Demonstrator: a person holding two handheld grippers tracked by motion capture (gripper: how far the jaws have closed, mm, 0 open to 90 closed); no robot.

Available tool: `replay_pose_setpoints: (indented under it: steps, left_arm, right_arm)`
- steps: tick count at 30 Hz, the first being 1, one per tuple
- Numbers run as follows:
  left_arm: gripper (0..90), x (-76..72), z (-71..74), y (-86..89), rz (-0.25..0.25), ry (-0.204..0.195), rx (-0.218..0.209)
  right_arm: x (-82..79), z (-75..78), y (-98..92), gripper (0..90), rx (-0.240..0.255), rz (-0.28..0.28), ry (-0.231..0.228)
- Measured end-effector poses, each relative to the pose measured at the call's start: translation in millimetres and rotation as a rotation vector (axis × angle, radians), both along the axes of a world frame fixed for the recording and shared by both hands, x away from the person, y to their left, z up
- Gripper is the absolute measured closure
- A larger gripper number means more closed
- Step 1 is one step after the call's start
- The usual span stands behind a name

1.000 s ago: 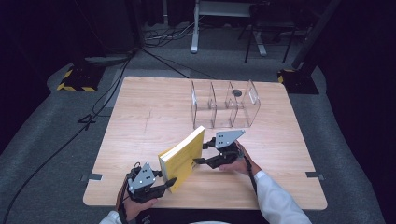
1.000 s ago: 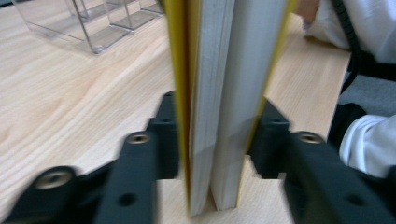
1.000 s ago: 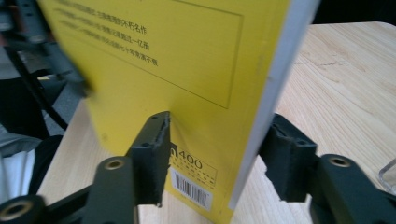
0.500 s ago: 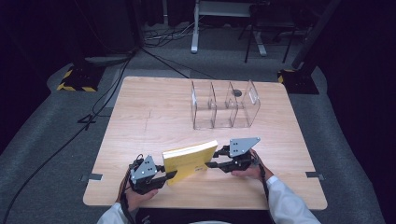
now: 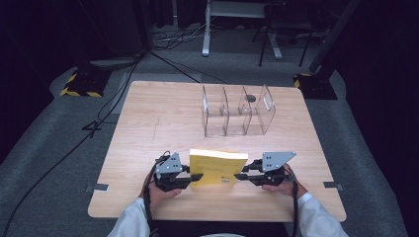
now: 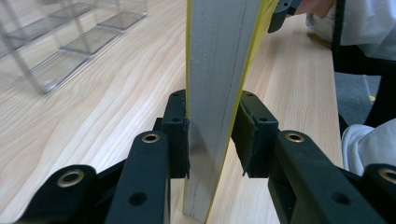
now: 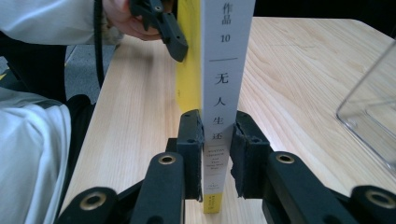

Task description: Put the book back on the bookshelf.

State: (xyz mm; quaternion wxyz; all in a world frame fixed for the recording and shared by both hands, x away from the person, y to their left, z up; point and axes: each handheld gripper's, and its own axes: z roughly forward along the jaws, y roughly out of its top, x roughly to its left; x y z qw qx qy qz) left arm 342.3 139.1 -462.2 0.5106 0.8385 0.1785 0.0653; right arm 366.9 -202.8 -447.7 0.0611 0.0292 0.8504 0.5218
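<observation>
Book [image 5: 218,168], pinched upright on the desk [image 5: 163,118] at opposite ends by left claw [image 5: 184,177] and right claw [image 5: 245,176], could topple if either grip loosens.

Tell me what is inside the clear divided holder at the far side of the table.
The clear divided holder looks empty: only the wooden table shows through its walls. A small dark round mark sits just behind it; what it is cannot be told.

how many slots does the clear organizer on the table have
3. The clear organizer sits past the yellow book at the table's far side; its slots run side by side: left, middle, right. All three look empty.
</observation>
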Motion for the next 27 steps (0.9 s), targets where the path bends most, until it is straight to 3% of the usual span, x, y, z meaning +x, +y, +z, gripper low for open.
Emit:
replay_pose_setpoints:
  steps: [4, 11, 15, 18, 21, 27]
  left_arm:
    - [68.3, 11.1, 0.2, -12.4, -0.046, 0.008, -0.002]
    - [69.1, 12.7, 1.8, -14.8, -0.067, -0.018, 0.026]
    - [70.2, 9.0, 2.0, -14.4, -0.069, -0.032, 0.036]
    - [68.9, 7.2, 2.0, -14.6, -0.057, -0.038, 0.040]
    - [64.5, 5.6, 1.9, -13.1, -0.013, -0.056, 0.052]
    - [63.4, 6.0, 1.4, -7.8, 0.012, -0.068, 0.071]
  right_arm:
    - [1.8, -3.0, -17.2, 71.0, 0.032, 0.000, 0.047]
    - [9.4, -9.2, -11.7, 66.7, 0.044, -0.011, 0.084]
    - [9.4, -14.8, -0.7, 68.0, 0.002, -0.028, 0.057]
    - [10.4, -18.0, 5.2, 70.4, 0.003, -0.036, 0.055]
    - [10.1, -18.4, 5.5, 73.6, 0.006, -0.027, 0.053]
    - [-1.4, -17.5, 2.6, 76.2, -0.003, -0.044, 0.007]
